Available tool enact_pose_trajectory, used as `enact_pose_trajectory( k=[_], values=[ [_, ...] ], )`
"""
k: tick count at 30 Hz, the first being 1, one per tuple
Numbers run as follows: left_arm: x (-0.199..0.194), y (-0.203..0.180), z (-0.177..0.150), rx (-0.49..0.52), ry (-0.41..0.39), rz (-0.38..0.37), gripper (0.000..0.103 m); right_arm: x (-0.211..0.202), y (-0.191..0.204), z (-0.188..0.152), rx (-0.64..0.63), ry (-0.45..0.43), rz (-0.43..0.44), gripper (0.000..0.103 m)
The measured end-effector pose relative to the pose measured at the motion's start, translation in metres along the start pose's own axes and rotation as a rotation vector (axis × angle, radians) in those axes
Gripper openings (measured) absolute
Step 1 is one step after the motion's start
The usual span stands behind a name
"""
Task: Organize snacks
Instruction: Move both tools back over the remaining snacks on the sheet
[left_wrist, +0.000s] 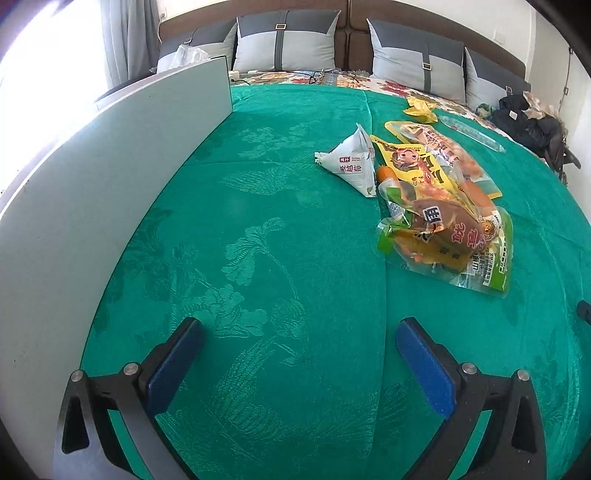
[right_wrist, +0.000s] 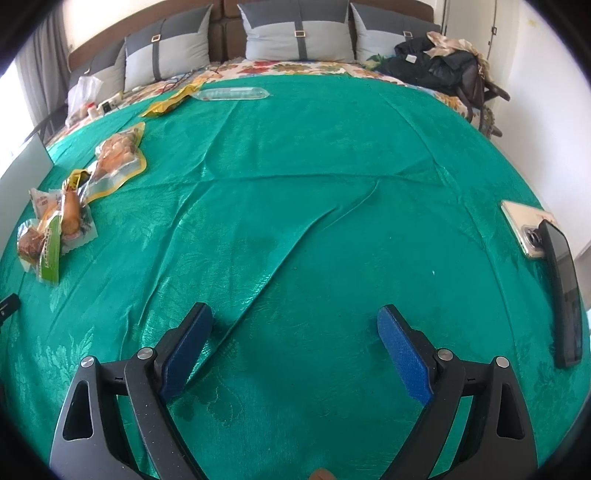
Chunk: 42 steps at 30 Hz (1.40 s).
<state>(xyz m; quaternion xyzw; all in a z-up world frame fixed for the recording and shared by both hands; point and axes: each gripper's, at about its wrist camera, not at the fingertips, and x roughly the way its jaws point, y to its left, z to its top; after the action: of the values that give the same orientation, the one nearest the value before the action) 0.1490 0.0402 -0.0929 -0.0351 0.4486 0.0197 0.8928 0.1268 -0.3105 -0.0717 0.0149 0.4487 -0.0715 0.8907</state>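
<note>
Left wrist view: left gripper (left_wrist: 299, 354) jaws wide apart, empty, over green brocade cloth (left_wrist: 258, 240); glossy snack packets (left_wrist: 443, 206) heaped right, white pyramid pouch (left_wrist: 351, 162) touching heap; flat grey panel (left_wrist: 110, 177) left

Right wrist view: right gripper (right_wrist: 295, 332) jaws wide apart, empty; snack packets (right_wrist: 66, 214) far left; two phones (right_wrist: 546, 258) right

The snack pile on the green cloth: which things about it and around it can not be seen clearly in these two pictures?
- Lower packets in the snack pile: left wrist view, covered by the packets on top.
- White panel: left wrist view, cut off by the left edge; its far side is hidden.
- White triangular packet: left wrist view, print too small to read.
- Dark phone: right wrist view, stretched at the fisheye rim.
</note>
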Motion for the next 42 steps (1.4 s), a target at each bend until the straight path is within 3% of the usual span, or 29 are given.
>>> enact_pose_trajectory(
  k=[30,34,37,39,42],
  values=[
    [-0.002,0.000,-0.001,0.001,0.005,-0.008,0.103,0.003,0.004,0.002,0.011,0.018,-0.001,0.096],
    [-0.005,-0.003,0.003,0.008,0.081,-0.055,0.102,0.003,0.004,0.001,0.012,0.009,-0.003,0.097],
    [-0.017,-0.011,0.013,-0.034,0.072,-0.162,0.102,0.003,0.004,0.001,0.012,0.007,-0.002,0.097],
    [-0.027,-0.027,0.027,0.008,0.033,-0.199,0.102,0.003,0.005,0.000,0.013,0.008,-0.004,0.097],
    [-0.035,-0.063,0.055,0.185,0.004,-0.208,0.102,0.002,0.005,0.000,0.012,0.006,-0.003,0.097]
  ],
)
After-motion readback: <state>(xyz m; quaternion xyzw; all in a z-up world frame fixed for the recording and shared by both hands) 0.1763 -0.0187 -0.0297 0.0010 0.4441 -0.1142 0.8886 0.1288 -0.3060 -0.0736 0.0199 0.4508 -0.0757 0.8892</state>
